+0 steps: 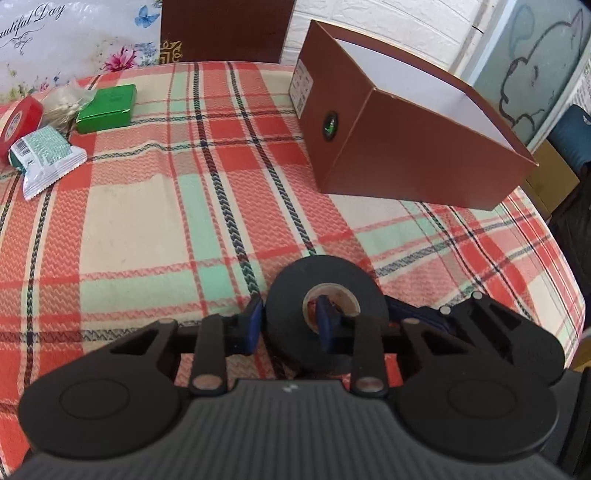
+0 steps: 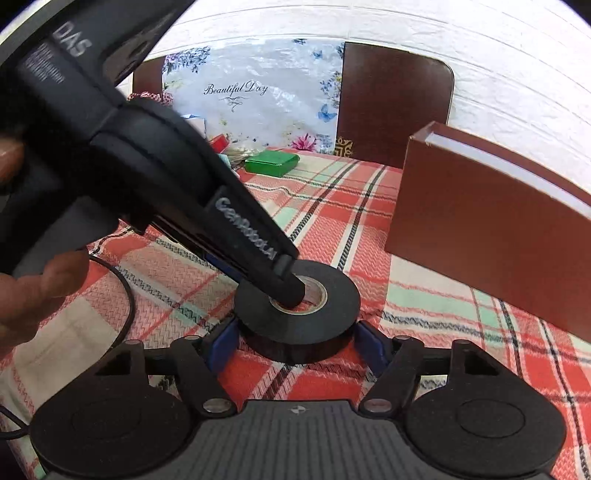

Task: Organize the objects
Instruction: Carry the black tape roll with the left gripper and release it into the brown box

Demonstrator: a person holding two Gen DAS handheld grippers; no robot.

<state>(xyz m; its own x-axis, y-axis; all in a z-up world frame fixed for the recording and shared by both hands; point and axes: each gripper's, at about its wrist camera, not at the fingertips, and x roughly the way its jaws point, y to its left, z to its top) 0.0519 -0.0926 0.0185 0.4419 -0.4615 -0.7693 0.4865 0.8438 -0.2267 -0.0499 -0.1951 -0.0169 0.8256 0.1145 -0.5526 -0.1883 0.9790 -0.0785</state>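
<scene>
Black tape roll [image 1: 325, 295] lay flat on the plaid tablecloth [image 1: 147, 221], directly ahead of both grippers and close in.

Left gripper [image 1: 290, 323]: one blue pad [image 1: 255, 325] sat against the outer rim of the roll, the other [image 1: 325, 317] reached down into the cardboard core, so the jaws pinched one side of the ring between them. In the right wrist view the same gripper [image 2: 291, 288] came in from the upper left, its tip set into the core hole. A hand [image 2: 33, 288] showed at the left edge of that view, fingers wrapped on the black body.

Right gripper [image 2: 295, 343]: jaws spread, blue pads either side of the roll, the left pad [image 2: 225, 343] and right pad [image 2: 373, 347] each just beside the rim. Whether either pad touched the roll could not be told; no clear squeeze was visible.

Ahead and to the right of the left gripper stood an open brown cardboard box [image 1: 406, 147] with a white interior, well apart from the roll. Far ahead and to the left lay a green box [image 1: 107, 107], a red tape roll [image 1: 18, 118], a white and green sachet [image 1: 40, 155] and a clear bag of pale sticks [image 1: 62, 103], grouped together. Beyond the table edge were a floral bag [image 1: 74, 33] printed "Beautiful Day" and a dark brown chair back [image 1: 225, 29].
</scene>
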